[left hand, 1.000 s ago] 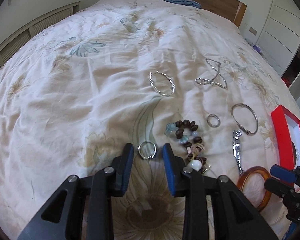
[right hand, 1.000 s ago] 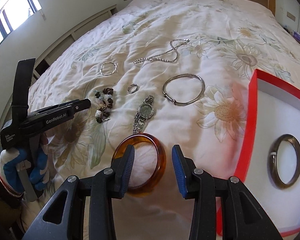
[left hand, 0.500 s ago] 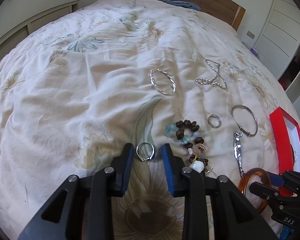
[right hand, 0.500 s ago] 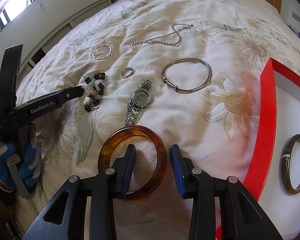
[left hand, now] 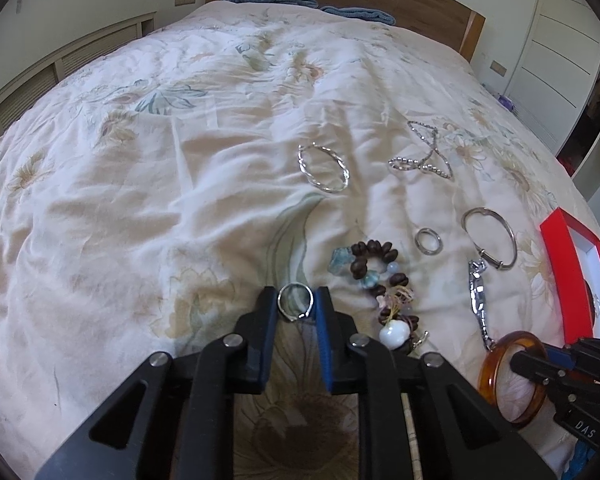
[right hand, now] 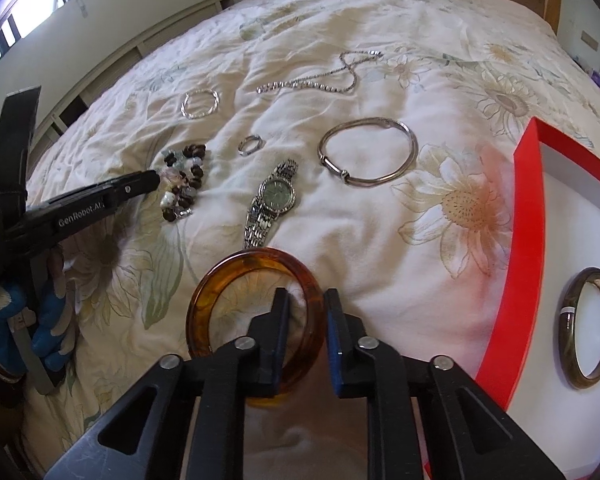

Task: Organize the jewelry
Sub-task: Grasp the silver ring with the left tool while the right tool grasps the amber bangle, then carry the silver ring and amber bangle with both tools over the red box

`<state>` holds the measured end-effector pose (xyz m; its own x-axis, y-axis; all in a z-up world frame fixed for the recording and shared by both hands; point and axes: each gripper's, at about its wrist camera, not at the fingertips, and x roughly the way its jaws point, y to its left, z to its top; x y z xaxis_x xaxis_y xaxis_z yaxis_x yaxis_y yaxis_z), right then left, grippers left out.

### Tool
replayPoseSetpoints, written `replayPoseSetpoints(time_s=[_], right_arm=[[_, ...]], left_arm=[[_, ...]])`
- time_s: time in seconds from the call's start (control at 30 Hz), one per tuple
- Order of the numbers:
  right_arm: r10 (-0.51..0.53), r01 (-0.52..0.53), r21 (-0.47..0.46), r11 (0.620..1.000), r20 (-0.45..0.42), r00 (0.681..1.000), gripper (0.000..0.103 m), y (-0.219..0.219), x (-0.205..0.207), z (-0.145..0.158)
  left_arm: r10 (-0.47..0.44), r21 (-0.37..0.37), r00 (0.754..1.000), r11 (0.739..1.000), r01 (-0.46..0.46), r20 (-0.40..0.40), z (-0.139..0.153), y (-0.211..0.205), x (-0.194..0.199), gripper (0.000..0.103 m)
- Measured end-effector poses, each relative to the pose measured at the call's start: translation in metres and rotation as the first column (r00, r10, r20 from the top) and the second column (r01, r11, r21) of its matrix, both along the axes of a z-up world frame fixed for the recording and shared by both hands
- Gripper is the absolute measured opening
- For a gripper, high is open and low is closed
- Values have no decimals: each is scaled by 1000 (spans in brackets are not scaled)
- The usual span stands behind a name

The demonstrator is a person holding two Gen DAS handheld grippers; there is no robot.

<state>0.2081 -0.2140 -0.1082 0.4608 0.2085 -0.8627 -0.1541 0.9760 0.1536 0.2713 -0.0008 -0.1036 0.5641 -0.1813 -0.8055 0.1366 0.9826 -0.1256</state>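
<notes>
My left gripper (left hand: 296, 300) sits low on the floral quilt (left hand: 180, 200) with its two blue-padded fingers either side of a small silver ring (left hand: 295, 302); the pads look to be touching the ring's sides, so I read it as clamped on the ring. At about 2 o'clock from the ring lies the beaded bracelet (left hand: 376, 276), with a second small ring (left hand: 428, 241) further along the same bearing. A twisted silver hoop (left hand: 323, 168) lies at 12 o'clock.

My right gripper (right hand: 306, 312) straddles the far-right arc of the amber bangle (right hand: 256, 320): one finger inside the loop, one outside, pads close to the band (whether they actually bite it I cannot tell). At 12 o'clock from the bangle is the wristwatch (right hand: 274, 204); the silver bangle (right hand: 368, 152) lies at 1 o'clock. The red box (right hand: 520, 240) is at 3 o'clock, with a dark bangle (right hand: 588, 332) inside it.
</notes>
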Motion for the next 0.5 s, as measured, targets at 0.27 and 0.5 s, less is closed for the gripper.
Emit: replayPoseSetpoints(time_s=[0.27, 0.5], right_arm=[[-2, 2, 4, 1000, 36, 999, 11, 1, -12, 13], [7, -6, -7, 1000, 50, 999, 11, 8, -25, 25]], left_arm=[[3, 8, 1000, 1000, -3, 17, 11, 3, -9, 17], [12, 12, 999, 1000, -13, 35, 30, 13, -25, 17]])
